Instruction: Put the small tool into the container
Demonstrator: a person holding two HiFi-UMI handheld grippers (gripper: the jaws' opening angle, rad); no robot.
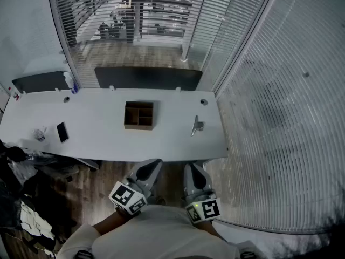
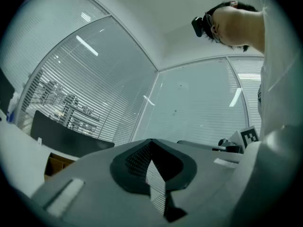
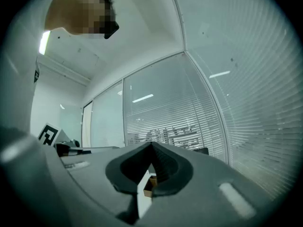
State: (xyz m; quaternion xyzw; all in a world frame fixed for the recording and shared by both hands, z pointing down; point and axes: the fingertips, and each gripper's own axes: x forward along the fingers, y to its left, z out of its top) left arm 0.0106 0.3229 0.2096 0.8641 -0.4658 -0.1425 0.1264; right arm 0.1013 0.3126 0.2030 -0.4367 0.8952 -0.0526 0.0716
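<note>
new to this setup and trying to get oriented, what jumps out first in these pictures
A brown compartmented container sits alone midway along the long white table. The small metal tool lies apart to its right and a black phone off to its left. The left gripper and right gripper hang low by the table's near edge, jaws together and empty.

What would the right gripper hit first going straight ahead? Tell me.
Likely the table at its near edge, with the box in line beyond; the right gripper sits low, so depth is unclear.
</note>
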